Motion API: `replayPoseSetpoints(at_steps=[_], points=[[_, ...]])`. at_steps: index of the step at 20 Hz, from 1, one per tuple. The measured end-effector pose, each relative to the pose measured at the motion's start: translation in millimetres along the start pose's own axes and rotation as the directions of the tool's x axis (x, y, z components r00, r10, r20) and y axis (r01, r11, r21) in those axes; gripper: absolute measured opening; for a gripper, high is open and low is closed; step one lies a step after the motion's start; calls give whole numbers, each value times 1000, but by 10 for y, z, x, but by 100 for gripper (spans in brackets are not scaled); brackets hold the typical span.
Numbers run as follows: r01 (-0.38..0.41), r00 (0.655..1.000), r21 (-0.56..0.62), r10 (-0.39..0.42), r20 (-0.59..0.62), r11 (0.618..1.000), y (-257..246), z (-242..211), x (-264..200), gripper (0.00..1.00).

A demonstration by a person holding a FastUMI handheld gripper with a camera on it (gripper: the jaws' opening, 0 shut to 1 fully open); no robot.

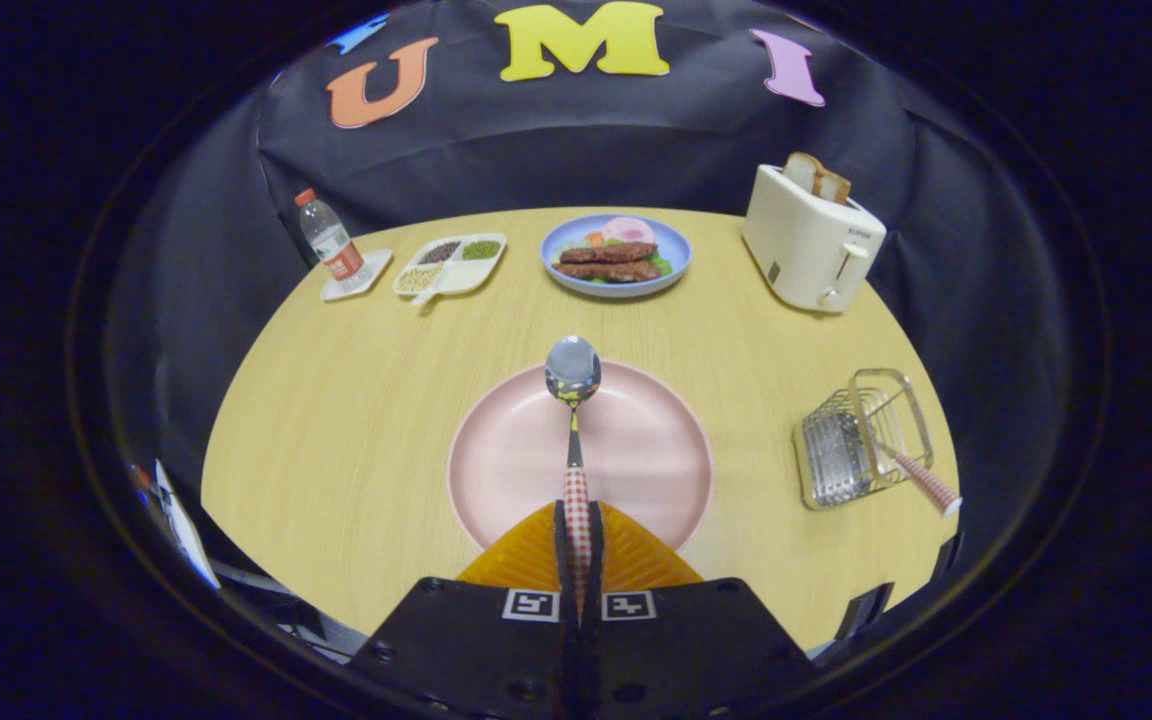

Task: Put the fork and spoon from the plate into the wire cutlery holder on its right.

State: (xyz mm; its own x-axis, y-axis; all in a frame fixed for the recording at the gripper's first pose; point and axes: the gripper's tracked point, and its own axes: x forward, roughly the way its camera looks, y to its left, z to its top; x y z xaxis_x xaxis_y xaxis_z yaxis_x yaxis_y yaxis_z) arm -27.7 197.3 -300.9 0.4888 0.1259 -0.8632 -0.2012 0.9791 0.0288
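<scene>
My gripper (pixel 577 512) is shut on the spoon (pixel 573 400), pinching its red-checked handle between both fingers. The spoon points straight ahead, its shiny bowl held over the far rim of the pink plate (pixel 506 460). That plate lies on the wooden table just beyond my fingers. The wire cutlery holder (pixel 861 440) stands to the right of the plate. A utensil with a matching red-checked handle, which I take to be the fork (pixel 921 480), leans out of the holder toward the table's near right edge.
A white toaster (pixel 811 240) with bread slices stands at the back right. A blue plate of food (pixel 616 257) sits at the back centre, a divided tray (pixel 451 265) and a water bottle (pixel 329 240) on a coaster at the back left.
</scene>
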Motion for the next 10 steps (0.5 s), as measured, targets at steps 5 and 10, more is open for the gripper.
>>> replayPoseSetpoints(at_steps=[5, 10], points=[[4, 999, 30, -5, 39, 1000, -589, 448, -564, 1], [48, 999, 46, -48, 8, 998, -1398, 667, -955, 1]])
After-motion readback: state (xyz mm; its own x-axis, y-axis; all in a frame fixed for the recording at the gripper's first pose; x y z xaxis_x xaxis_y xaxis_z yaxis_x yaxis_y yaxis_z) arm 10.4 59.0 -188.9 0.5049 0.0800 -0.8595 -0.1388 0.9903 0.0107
